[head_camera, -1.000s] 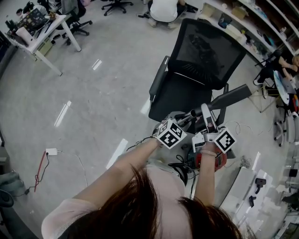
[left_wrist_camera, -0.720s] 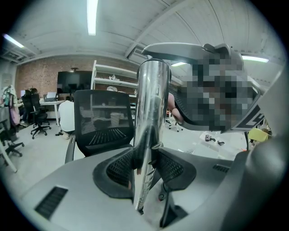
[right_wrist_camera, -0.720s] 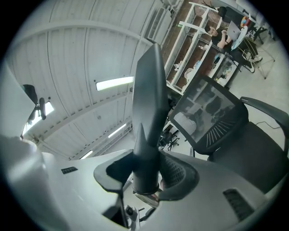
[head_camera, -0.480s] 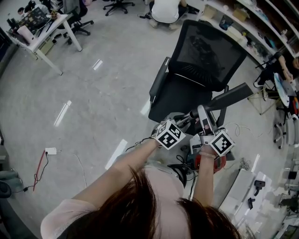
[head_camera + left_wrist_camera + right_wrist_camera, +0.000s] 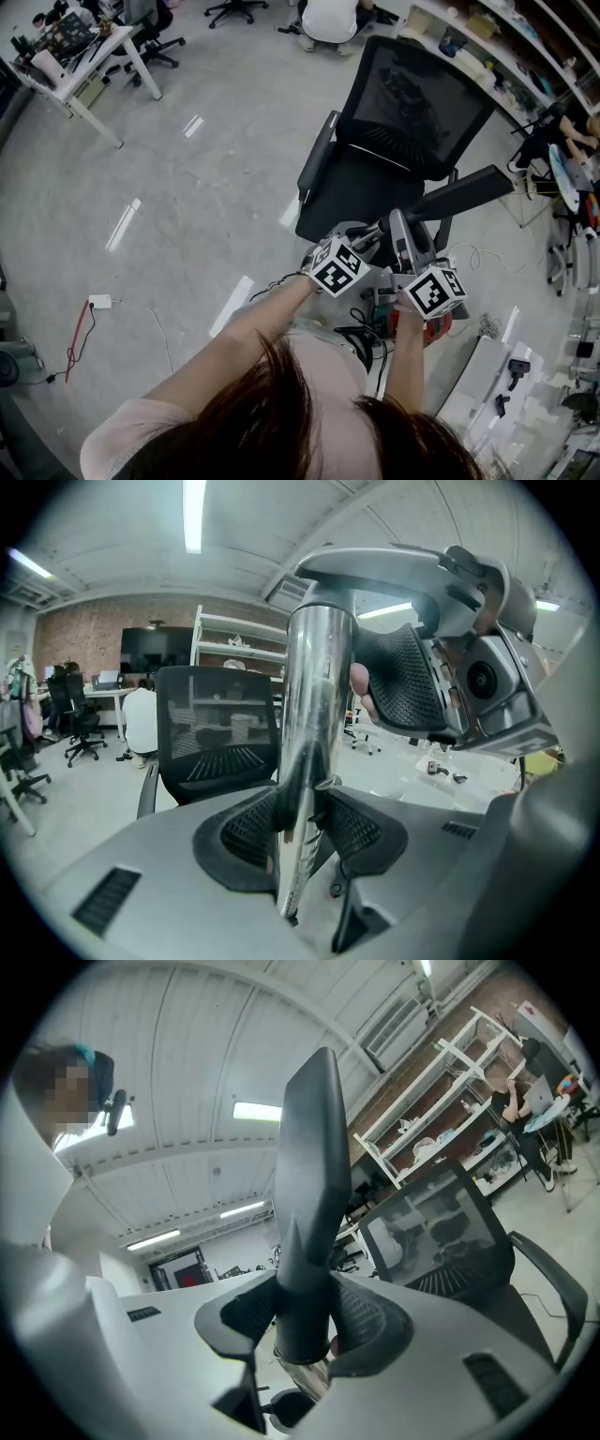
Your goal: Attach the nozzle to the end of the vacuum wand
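Office floor, mesh chair (image 5: 412, 112) behind. Left tongs (image 5: 300, 829) clamped on steel wand (image 5: 317, 714). Right tongs (image 5: 302, 1321) clamped on dark nozzle (image 5: 309, 1194). Nozzle collar at wand end, axes roughly aligned, seating unclear.

Big room with a smooth grey floor (image 5: 187, 216), shiny streaks of light on it. Black chair (image 5: 422, 103) with a net back in the upper middle of the head view. White table (image 5: 94, 56) in the upper left corner, rolling chairs (image 5: 234, 11) along the top edge. Full shelves (image 5: 497, 42) at the upper right. Small white plug box (image 5: 101, 304) with a red cord (image 5: 80, 342) at the lower left. Red brick wall (image 5: 80, 635) at the left of the left gripper view, long bright lamp (image 5: 194, 513) at its top. White ceiling (image 5: 187, 1044) with lamp strips (image 5: 258, 1110) in the right gripper view.
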Motion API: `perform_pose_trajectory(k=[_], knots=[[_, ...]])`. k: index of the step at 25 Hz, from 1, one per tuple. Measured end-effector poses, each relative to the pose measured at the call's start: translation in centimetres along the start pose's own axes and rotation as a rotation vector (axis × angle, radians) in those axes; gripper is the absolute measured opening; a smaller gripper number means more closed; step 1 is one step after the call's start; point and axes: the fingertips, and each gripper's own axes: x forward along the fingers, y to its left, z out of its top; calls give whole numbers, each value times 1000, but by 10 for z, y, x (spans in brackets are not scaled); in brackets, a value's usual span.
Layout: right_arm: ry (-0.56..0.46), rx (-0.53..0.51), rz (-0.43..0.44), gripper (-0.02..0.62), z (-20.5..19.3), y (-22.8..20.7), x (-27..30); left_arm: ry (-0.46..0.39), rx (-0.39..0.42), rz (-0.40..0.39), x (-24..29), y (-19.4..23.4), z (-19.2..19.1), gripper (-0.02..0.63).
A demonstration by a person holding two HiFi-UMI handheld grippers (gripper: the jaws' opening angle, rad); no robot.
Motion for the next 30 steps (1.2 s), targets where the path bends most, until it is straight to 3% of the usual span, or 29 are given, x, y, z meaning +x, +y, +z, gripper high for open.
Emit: perform_pose_trajectory(k=[9,30], knots=[[58,-234,-30,178,-3,10,10,3,-8,3,2,7,0,153],[94,-383,-78,178,-12,15,24,13,-4,5,8,19,-2,153]])
